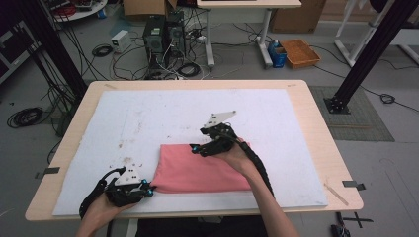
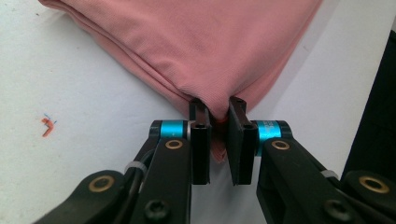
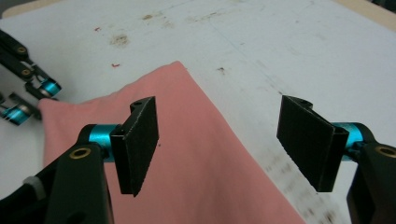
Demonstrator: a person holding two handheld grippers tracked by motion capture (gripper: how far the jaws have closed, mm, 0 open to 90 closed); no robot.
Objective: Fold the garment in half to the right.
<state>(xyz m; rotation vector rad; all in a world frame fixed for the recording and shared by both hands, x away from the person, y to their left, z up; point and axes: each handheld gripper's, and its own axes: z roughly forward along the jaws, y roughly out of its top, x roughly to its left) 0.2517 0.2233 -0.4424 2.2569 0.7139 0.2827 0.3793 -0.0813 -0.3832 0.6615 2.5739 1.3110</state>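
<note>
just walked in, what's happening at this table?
A person is handling a folded pink cloth on the white mat with two handheld grippers. The left gripper has its fingers pinched on the cloth's near-left corner. The right gripper hangs over the cloth's far edge with its fingers wide apart, nothing between them.

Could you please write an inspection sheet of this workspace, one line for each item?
Surface: wooden table under a white stained mat.
Job's things: folded pink cloth lying flat on the mat.
Clutter: nothing seen on the table besides small stains.
Grippers: left gripper shut on the cloth's near corner; right gripper open above the cloth, fingers wide apart, touching nothing.
Cables: black ribbed cable along the right forearm; loose cables on the floor.
Surroundings: computer towers, orange basket, black frame posts.
</note>
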